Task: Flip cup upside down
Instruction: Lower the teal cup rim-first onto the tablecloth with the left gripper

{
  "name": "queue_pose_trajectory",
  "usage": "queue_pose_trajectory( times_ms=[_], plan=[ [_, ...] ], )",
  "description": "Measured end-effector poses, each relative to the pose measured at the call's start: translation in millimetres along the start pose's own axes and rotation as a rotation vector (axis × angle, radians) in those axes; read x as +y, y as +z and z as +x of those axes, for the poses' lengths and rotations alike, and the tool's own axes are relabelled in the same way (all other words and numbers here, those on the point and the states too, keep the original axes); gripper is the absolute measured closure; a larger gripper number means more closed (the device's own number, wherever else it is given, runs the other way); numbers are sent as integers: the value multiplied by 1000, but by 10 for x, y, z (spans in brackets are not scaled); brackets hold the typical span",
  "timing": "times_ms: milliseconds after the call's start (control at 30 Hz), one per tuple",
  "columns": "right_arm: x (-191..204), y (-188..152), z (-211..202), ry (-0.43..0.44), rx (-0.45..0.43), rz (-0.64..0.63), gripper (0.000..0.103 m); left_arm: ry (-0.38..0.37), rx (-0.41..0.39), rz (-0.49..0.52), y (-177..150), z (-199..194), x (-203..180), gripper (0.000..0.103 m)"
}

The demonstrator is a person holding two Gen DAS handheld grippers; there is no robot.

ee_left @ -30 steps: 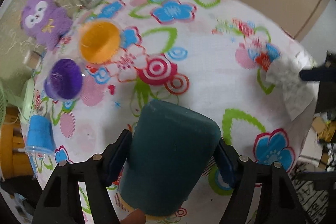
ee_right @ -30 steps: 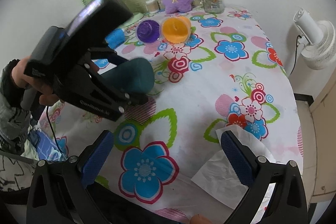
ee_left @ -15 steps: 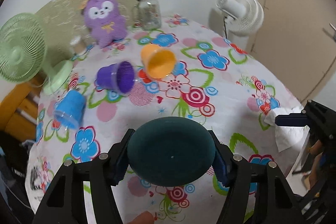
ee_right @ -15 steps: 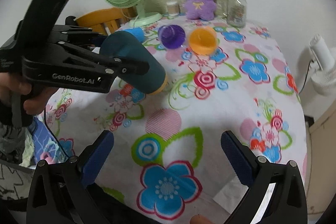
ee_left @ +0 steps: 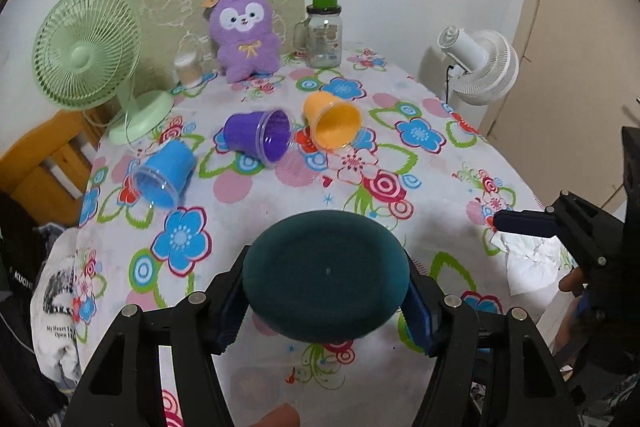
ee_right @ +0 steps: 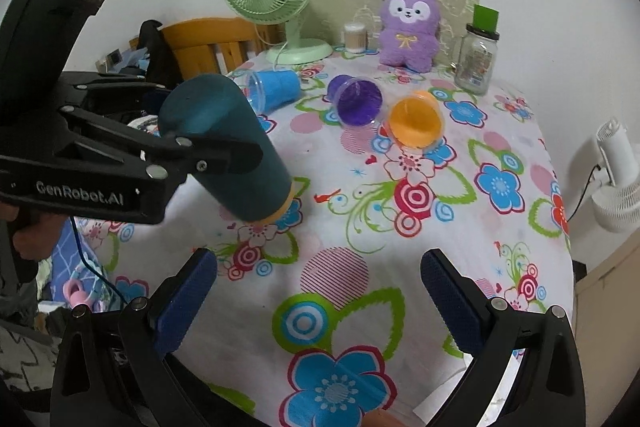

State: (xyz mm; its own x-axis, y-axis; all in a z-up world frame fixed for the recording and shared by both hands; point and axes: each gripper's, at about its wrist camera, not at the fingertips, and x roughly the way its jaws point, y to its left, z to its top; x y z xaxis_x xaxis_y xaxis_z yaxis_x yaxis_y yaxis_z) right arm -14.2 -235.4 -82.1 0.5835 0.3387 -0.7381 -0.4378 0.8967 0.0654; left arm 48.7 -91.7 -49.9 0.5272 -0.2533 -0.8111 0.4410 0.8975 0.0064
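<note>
The left gripper (ee_left: 326,301) was clamped on the dark teal cup (ee_left: 326,285), its blue pads pressed against both sides, so no gap to speak of. From the right wrist view the cup (ee_right: 228,147) was tilted, base up toward the left and its rim angled down toward the table (ee_right: 400,239), held above the flowery cloth, not resting on it as far as I could tell. The right gripper (ee_right: 318,303) was spread wide with nothing between its pads, hovering over the near edge of the table. Further back three more cups lay on their sides: a blue cup (ee_left: 164,173), a purple cup (ee_left: 258,139) and an orange cup (ee_left: 332,121), all looking empty. Behind them stood a green fan (ee_left: 86,55), a purple plush toy (ee_left: 246,33) and a glass jar (ee_left: 324,31) with a green lid. A crumpled tissue (ee_left: 532,263) sat near the right edge.
</note>
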Motion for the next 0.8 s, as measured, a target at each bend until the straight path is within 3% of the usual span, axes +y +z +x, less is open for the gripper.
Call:
queue_pose_trajectory(
  times_ms=[267,533,600,667,800],
  plan=[
    [21,-21,15,1,10,-5,0,-1,40,-29,-136,165,20,33],
    [16,-32,15,-3,10,-1,0,-17,17,-49,-170,123,49,31],
    [-10,-50,8,-6,8,5,0,-25,-10,-58,-227,51,86,27],
    [-76,-84,-7,-12,5,22,0,-44,-47,-65,-418,-84,148,11],
    [-269,-163,-24,-30,7,80,0,-98,-37,-76,-762,-308,168,8]
  ],
)
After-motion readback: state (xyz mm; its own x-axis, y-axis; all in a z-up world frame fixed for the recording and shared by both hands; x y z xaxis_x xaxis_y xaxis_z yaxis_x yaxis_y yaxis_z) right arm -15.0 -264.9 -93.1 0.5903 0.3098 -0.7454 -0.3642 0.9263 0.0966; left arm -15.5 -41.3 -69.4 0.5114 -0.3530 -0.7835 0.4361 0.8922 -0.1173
